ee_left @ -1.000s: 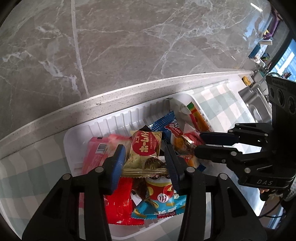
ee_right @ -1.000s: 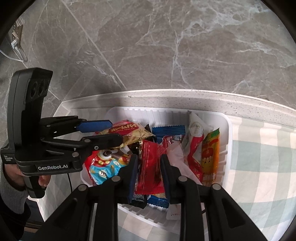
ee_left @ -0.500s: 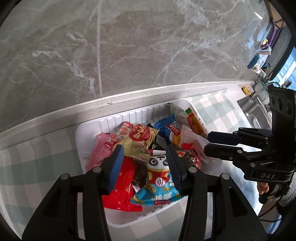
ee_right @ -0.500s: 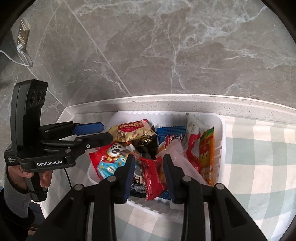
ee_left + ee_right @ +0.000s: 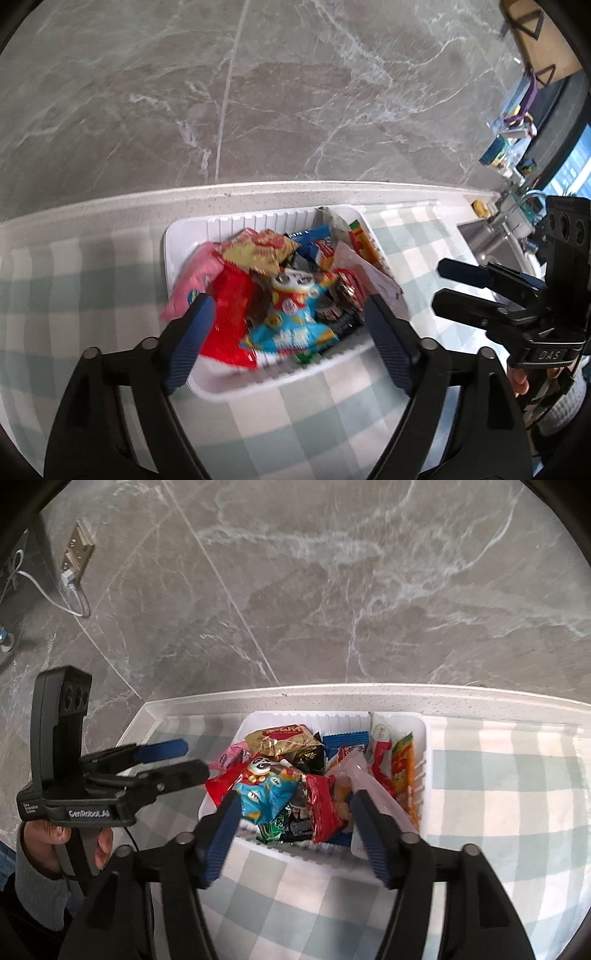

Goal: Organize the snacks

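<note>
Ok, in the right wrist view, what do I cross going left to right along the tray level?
Left gripper → pink packet → gold packet → blue wrapper → red-and-white stick pack → orange stick pack → white tray wall → checked cloth.

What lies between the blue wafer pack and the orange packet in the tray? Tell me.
In the right wrist view, a white-and-red packet stands between the blue wafer pack and the orange packet.

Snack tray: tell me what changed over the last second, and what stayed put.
Both hand-held grippers let go and pulled back. The left hand-held gripper released the gold packet, its jaws opening with nothing between them. The right hand-held gripper released the red packet, jaws opening too. Both packets now lie on the pile. The white tray stayed on the checked cloth.
</note>
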`<state>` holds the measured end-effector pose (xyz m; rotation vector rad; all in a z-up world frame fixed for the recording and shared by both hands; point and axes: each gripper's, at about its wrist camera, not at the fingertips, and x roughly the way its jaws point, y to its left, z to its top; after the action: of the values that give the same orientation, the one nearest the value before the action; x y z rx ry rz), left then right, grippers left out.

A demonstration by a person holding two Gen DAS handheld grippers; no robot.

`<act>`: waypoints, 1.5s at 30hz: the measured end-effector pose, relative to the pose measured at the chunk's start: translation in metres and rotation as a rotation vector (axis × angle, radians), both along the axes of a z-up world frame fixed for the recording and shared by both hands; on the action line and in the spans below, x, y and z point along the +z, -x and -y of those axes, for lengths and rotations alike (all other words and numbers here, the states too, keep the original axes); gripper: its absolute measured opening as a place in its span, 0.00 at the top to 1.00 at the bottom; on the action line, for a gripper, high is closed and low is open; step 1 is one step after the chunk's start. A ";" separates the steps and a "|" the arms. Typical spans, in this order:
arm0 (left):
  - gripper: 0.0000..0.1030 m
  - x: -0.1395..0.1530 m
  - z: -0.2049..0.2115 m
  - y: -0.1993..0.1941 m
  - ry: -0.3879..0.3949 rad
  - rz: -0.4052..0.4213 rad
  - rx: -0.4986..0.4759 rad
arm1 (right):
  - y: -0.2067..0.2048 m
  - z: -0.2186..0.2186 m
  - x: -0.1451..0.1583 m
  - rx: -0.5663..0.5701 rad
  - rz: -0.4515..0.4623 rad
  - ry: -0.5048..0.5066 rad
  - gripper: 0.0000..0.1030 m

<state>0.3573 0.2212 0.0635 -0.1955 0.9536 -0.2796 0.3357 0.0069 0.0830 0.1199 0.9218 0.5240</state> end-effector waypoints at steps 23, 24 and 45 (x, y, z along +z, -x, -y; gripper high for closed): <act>0.01 0.047 0.074 0.161 -0.062 0.133 0.020 | 0.161 0.045 0.061 -0.193 0.301 0.268 0.00; 0.00 0.049 0.079 0.165 -0.069 0.139 0.015 | 0.168 0.047 0.064 -0.196 0.312 0.281 0.00; 0.00 0.076 0.128 0.234 -0.117 0.210 0.001 | 0.242 0.070 0.081 -0.220 0.374 0.342 0.00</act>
<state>0.1232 0.0934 0.1400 -0.0574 0.7592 -0.2371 0.0933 -0.0634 0.1645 -0.1802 0.6102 0.1692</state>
